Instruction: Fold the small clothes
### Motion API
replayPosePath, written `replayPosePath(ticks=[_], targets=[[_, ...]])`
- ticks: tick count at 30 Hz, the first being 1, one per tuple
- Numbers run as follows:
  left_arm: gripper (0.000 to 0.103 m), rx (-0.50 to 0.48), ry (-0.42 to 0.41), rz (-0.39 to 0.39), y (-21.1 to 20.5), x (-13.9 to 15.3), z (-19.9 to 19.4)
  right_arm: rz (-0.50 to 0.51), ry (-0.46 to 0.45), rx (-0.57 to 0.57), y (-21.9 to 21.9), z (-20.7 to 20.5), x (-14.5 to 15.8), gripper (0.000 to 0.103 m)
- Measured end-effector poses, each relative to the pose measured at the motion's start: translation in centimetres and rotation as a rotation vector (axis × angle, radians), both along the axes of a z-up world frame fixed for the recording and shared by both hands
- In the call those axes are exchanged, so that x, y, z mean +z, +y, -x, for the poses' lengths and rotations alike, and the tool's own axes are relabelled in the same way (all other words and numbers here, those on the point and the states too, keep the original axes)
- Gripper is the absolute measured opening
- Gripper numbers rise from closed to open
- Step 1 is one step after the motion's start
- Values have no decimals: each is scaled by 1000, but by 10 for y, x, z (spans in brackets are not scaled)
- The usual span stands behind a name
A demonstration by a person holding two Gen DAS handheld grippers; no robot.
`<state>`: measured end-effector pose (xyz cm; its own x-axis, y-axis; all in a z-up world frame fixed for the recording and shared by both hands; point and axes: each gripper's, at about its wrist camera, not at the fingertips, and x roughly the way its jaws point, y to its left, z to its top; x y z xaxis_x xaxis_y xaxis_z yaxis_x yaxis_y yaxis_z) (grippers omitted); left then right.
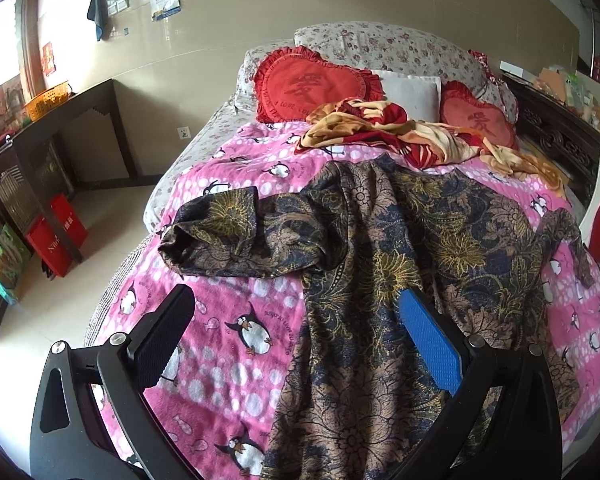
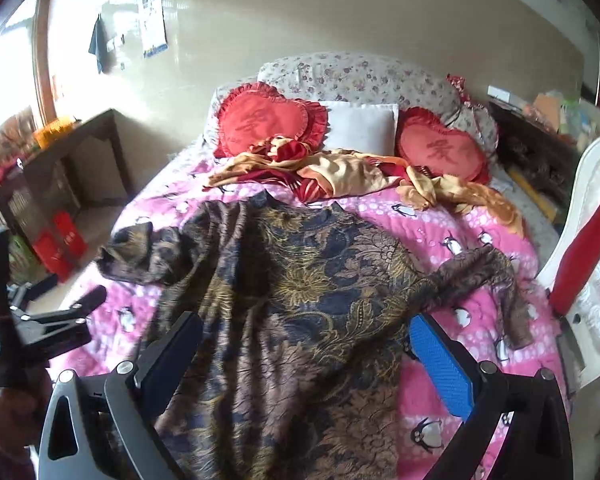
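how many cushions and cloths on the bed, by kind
heart cushions: 2
white pillow: 1
floral pillow: 1
patterned garment: 1
red-gold cloth: 1
penguin blanket: 1
total: 7

Left black plastic two-finger gripper (image 1: pixel 296 336): curved arms showing silver round screws; one finger wearing black textured pad (image 1: pixel 164 336), other wearing blue textured pad (image 1: pixel 430 340). Right black plastic two-finger gripper (image 2: pixel 304 360): matching build showing, same black/blue pads. Bare-skinned hand (image 2: pixel 10 408) showing, blurred.
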<state>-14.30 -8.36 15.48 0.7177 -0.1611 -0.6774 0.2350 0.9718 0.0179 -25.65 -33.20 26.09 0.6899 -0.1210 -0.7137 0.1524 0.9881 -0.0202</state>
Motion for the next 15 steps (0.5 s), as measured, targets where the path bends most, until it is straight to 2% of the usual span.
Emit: replayPosePath(ticks=[7, 15], targets=[[103, 12, 15, 2, -1, -8, -10, -36, 33, 8, 3, -22, -26, 103], [103, 15, 25, 9, -6, -14, -18, -29, 44, 7, 11, -36, -43, 103]])
